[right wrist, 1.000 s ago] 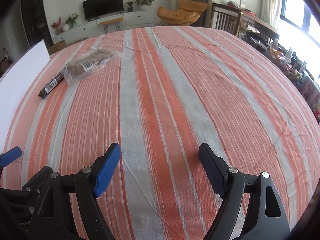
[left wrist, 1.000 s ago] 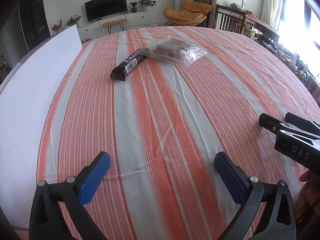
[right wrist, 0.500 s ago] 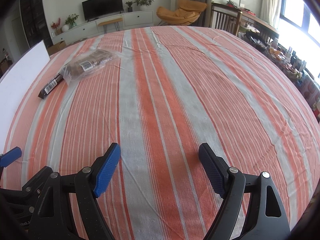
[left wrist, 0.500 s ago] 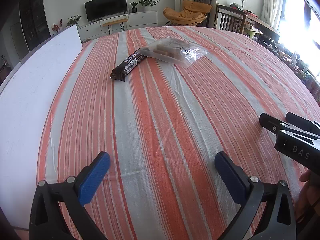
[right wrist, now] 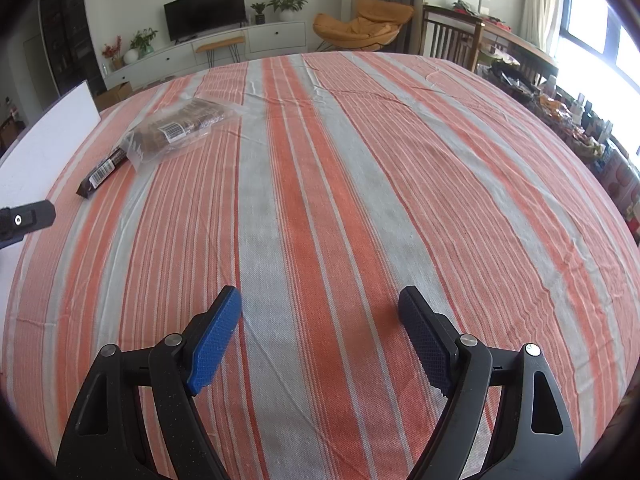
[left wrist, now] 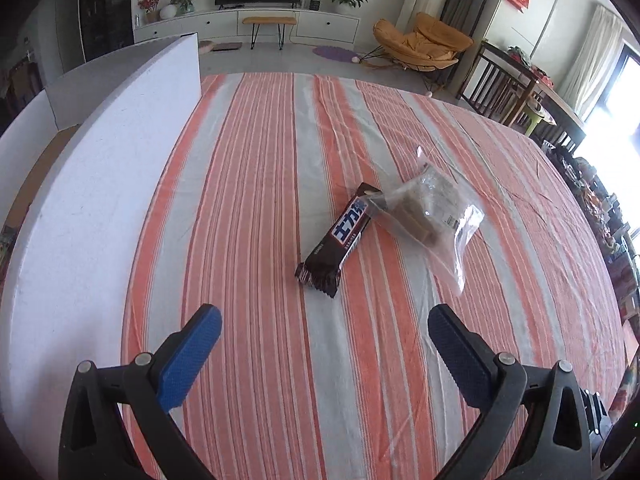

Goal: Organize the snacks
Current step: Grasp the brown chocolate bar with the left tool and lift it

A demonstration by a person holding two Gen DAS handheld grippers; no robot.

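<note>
A dark brown chocolate bar (left wrist: 339,236) lies on the striped cloth, its far end tucked under a clear bag of brown biscuits (left wrist: 430,212). My left gripper (left wrist: 324,336) is open and empty, a short way in front of the bar. My right gripper (right wrist: 320,328) is open and empty over bare cloth. In the right wrist view the bar (right wrist: 102,174) and the bag (right wrist: 182,128) lie far to the left, and part of the left gripper (right wrist: 26,218) shows at the left edge.
A white board (left wrist: 92,168) stands along the table's left side. The orange and grey striped cloth (right wrist: 360,200) covers the table. Chairs and a cluttered side table (right wrist: 520,76) stand beyond the right edge.
My left gripper has moved forward and left toward the chocolate bar, which now looks much closer. The right gripper has hardly moved. Both grippers stay open.
</note>
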